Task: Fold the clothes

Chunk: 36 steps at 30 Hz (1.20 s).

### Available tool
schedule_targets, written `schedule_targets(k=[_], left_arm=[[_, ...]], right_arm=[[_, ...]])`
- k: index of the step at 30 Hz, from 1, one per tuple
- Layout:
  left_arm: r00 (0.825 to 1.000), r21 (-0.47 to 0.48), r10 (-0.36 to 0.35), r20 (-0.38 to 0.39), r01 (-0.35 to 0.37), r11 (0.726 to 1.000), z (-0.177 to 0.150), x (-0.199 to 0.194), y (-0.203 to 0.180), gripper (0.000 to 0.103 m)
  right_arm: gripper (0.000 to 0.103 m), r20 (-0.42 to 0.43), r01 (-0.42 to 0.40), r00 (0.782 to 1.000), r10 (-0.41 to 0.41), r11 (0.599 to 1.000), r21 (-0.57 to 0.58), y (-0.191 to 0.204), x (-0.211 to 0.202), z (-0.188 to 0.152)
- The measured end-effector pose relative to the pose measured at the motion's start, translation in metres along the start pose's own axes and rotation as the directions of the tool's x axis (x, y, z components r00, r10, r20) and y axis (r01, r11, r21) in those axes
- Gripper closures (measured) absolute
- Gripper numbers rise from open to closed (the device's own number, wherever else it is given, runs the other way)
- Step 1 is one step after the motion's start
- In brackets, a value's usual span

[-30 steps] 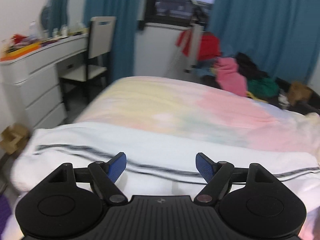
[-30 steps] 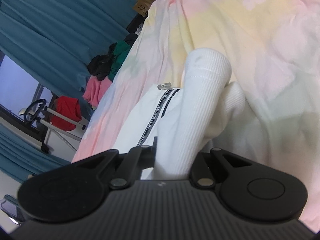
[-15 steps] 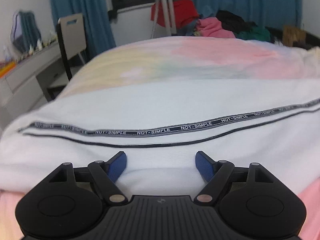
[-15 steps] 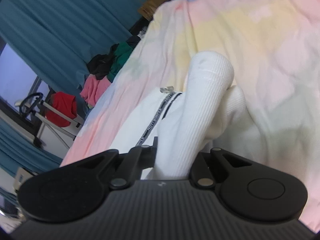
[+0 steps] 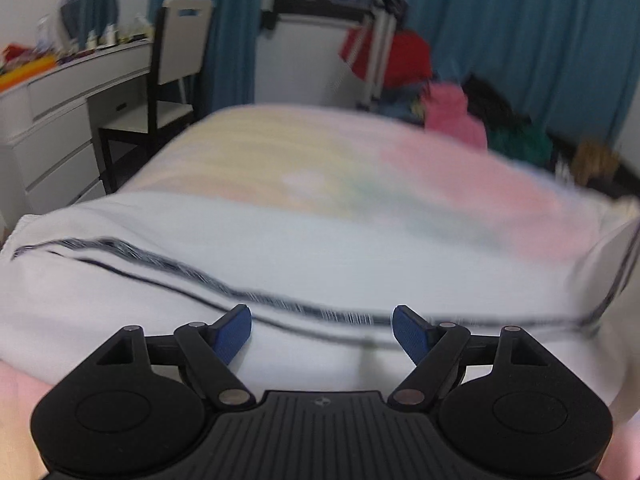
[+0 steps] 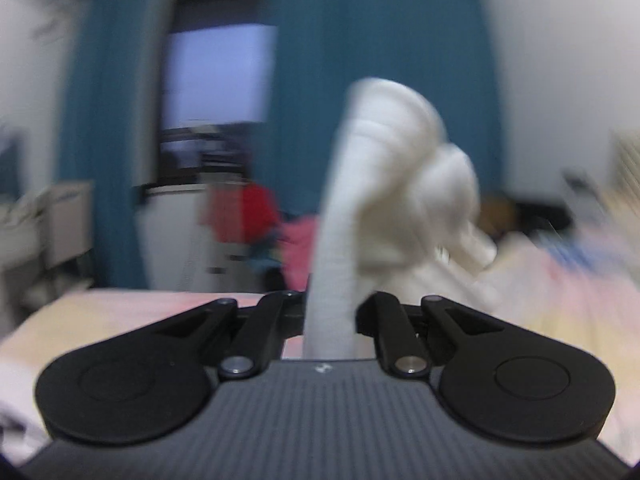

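Observation:
A white garment [image 5: 280,248] with a black lettered stripe lies spread across the pastel bedspread [image 5: 360,160]. My left gripper [image 5: 322,334] hovers just above its near part, open, with blue pads [image 5: 234,332] and nothing between them. My right gripper [image 6: 331,312] is shut on the garment's white ribbed cuff [image 6: 360,184], which stands up in a bunched fold in front of the lens. The rest of the cloth trails off to the right [image 6: 452,276] onto the bed. Both views are blurred by motion.
A white dresser [image 5: 60,120] and a chair [image 5: 172,92] stand left of the bed. A tripod with red cloth [image 5: 388,56] and a pile of clothes [image 5: 480,116] sit at the far side under blue curtains [image 5: 520,40].
My right gripper has swung up and round with the cuff, now facing the window instead of the bed. My left gripper has drawn back and up from the garment.

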<state>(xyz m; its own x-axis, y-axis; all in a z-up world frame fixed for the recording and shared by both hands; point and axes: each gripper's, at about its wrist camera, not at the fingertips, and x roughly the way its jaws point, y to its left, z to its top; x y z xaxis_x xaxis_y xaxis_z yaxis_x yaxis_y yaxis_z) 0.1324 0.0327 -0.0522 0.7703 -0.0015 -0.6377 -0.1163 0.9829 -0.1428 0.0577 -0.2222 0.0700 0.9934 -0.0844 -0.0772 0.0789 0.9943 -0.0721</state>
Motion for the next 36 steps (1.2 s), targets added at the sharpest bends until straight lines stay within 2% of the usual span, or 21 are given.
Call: schedule_targets(k=[2,4,6,7,9,11,13,15,16,18,23,24,26,28,29,30,32,34,36], left_arm=[[0.999,-0.059,-0.014,0.030,0.016,0.998,0.012,-0.012,0.015,0.023],[0.997,-0.119,-0.029,0.068,0.037,0.992,0.020,-0.024,0.031,0.023],[0.996,-0.163,-0.047,0.079,0.059,0.985,0.026,-0.031,0.045,0.023],[0.995,-0.180,-0.055,0.079,0.068,0.981,0.028,-0.034,0.050,0.023],[0.995,-0.202,-0.075,0.065,0.087,0.976,0.028,-0.035,0.057,0.023],[0.994,-0.221,-0.096,0.052,0.105,0.970,0.027,-0.033,0.059,0.023],[0.992,-0.241,-0.120,0.042,0.127,0.962,0.025,-0.031,0.058,0.023],[0.988,-0.250,-0.148,0.038,0.153,0.956,0.022,-0.025,0.054,0.023],[0.987,-0.248,-0.159,0.038,0.163,0.955,0.019,-0.024,0.051,0.023],[0.986,-0.230,-0.163,0.039,0.167,0.959,0.016,-0.022,0.044,0.023],[0.988,-0.123,-0.134,0.078,0.143,0.982,0.011,-0.026,0.023,0.023],[0.988,-0.100,-0.125,0.090,0.134,0.986,0.010,-0.027,0.019,0.023],[0.987,-0.059,-0.114,0.112,0.121,0.991,0.008,-0.031,0.013,0.023],[0.985,-0.018,-0.107,0.132,0.110,0.994,0.006,-0.035,0.007,0.023],[0.985,-0.002,-0.103,0.139,0.105,0.995,0.003,-0.038,0.004,0.023],[0.985,0.007,-0.099,0.141,0.099,0.995,0.001,-0.040,0.003,0.023],[0.986,0.020,-0.096,0.140,0.094,0.995,-0.004,-0.042,0.000,0.023],[0.986,0.032,-0.098,0.135,0.094,0.995,-0.011,-0.045,-0.003,0.023],[0.987,0.051,-0.096,0.129,0.090,0.995,-0.019,-0.046,-0.007,0.023]], right_arm=[[0.092,-0.005,-0.106,0.994,0.106,0.988,-0.112,0.050,-0.009,-0.013],[0.092,-0.051,-0.216,0.976,0.210,0.950,-0.227,0.094,-0.015,-0.039],[0.092,-0.152,-0.339,0.940,0.306,0.887,-0.313,0.127,-0.017,-0.073],[0.092,-0.224,-0.406,0.910,0.348,0.855,-0.324,0.139,-0.017,-0.088],[0.092,-0.331,-0.478,0.868,0.370,0.804,-0.355,0.153,-0.018,-0.116],[0.092,-0.352,-0.484,0.863,0.363,0.796,-0.364,0.151,-0.018,-0.127],[0.092,-0.349,-0.481,0.861,0.371,0.816,-0.320,0.144,-0.016,-0.121],[0.092,-0.328,-0.463,0.869,0.371,0.843,-0.272,0.142,-0.015,-0.111],[0.092,-0.317,-0.464,0.870,0.378,0.844,-0.268,0.144,-0.016,-0.107],[0.091,-0.295,-0.469,0.871,0.392,0.842,-0.266,0.149,-0.020,-0.099],[0.089,-0.355,-0.499,0.843,0.404,0.834,-0.236,0.160,-0.011,-0.111],[0.086,-0.366,-0.505,0.834,0.412,0.838,-0.208,0.159,-0.011,-0.109],[0.073,-0.390,-0.517,0.814,0.430,0.843,-0.149,0.156,-0.009,-0.104],[0.034,-0.421,-0.531,0.779,0.464,0.846,-0.050,0.147,-0.014,-0.094],[0.028,-0.435,-0.539,0.756,0.489,0.842,0.009,0.141,-0.017,-0.088],[0.028,-0.443,-0.538,0.740,0.506,0.841,0.061,0.133,-0.022,-0.081],[0.028,-0.447,-0.523,0.730,0.516,0.844,0.120,0.119,-0.036,-0.071],[0.028,-0.433,-0.503,0.740,0.516,0.850,0.153,0.102,-0.051,-0.058],[0.028,-0.392,-0.447,0.789,0.474,0.879,0.164,0.083,-0.061,-0.048]])
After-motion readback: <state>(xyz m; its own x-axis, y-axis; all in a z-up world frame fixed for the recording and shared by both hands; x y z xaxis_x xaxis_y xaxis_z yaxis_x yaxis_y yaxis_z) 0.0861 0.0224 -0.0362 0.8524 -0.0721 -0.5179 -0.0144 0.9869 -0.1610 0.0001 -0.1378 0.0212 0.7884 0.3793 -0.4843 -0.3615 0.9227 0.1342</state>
